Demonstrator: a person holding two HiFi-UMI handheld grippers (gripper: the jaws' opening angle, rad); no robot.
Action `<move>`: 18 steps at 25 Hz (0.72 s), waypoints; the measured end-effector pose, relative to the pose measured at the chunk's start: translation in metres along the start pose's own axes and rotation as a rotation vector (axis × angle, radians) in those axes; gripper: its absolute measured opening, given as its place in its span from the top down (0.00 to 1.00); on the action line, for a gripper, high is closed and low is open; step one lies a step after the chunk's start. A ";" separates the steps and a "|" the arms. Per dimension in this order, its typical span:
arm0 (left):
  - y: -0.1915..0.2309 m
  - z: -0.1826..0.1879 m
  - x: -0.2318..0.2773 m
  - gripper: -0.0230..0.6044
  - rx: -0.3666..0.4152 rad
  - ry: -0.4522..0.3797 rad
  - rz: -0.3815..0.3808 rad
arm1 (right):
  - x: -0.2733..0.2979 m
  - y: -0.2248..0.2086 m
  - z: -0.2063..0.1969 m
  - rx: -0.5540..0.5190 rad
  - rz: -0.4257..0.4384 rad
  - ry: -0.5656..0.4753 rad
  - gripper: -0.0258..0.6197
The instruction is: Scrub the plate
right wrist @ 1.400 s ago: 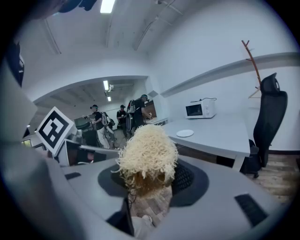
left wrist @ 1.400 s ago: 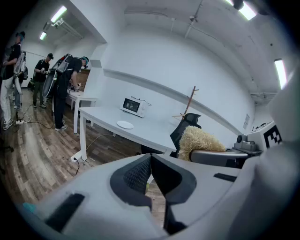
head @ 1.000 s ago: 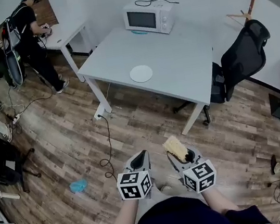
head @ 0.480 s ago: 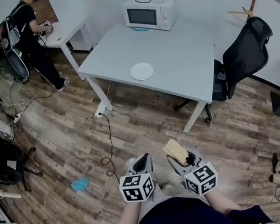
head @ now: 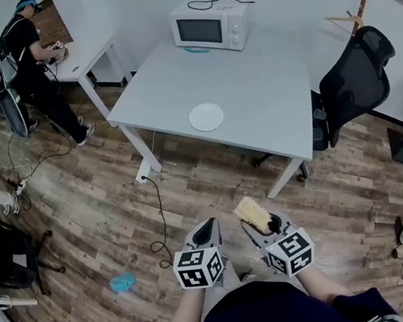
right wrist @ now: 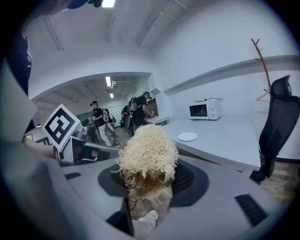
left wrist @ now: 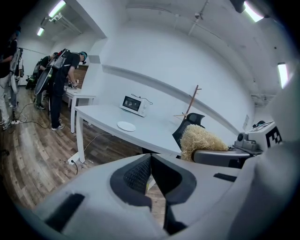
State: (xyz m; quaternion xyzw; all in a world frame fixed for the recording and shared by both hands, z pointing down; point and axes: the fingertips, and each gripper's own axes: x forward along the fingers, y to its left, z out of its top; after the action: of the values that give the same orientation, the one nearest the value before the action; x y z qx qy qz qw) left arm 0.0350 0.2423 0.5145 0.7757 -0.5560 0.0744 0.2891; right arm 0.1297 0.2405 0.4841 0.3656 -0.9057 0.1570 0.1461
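Observation:
A white plate [head: 206,117] lies alone near the front of the grey table [head: 268,100], well ahead of both grippers; it also shows small as the plate [left wrist: 126,125] and the plate [right wrist: 187,136]. My right gripper [head: 260,219] is shut on a straw-coloured scrubber [head: 252,213], a fluffy fibrous ball [right wrist: 146,157] between its pads. My left gripper [head: 205,230] is shut and holds nothing, its jaws [left wrist: 150,171] meeting. Both hang low in front of my body, above the wooden floor.
A white microwave [head: 212,24] stands at the table's far end. A black office chair [head: 352,83] sits right of the table. A cable [head: 159,216] and a blue cloth [head: 121,283] lie on the floor. People [head: 31,66] stand at a second table at far left.
The view has shifted slightly, bringing the table and plate a little nearer. The grippers keep their places in front of me, the scrubber still held.

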 end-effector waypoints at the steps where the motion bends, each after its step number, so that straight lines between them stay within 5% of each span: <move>1: 0.006 0.005 0.005 0.93 0.003 0.002 -0.004 | 0.008 -0.001 0.004 0.003 -0.006 -0.003 0.67; 18: 0.127 0.107 0.072 0.93 0.021 0.052 -0.073 | 0.161 -0.014 0.098 0.012 -0.083 -0.040 0.67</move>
State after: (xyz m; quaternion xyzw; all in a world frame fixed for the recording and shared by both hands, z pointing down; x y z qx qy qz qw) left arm -0.0755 0.0996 0.5048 0.7962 -0.5189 0.0895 0.2978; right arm 0.0137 0.0939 0.4589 0.4069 -0.8915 0.1491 0.1324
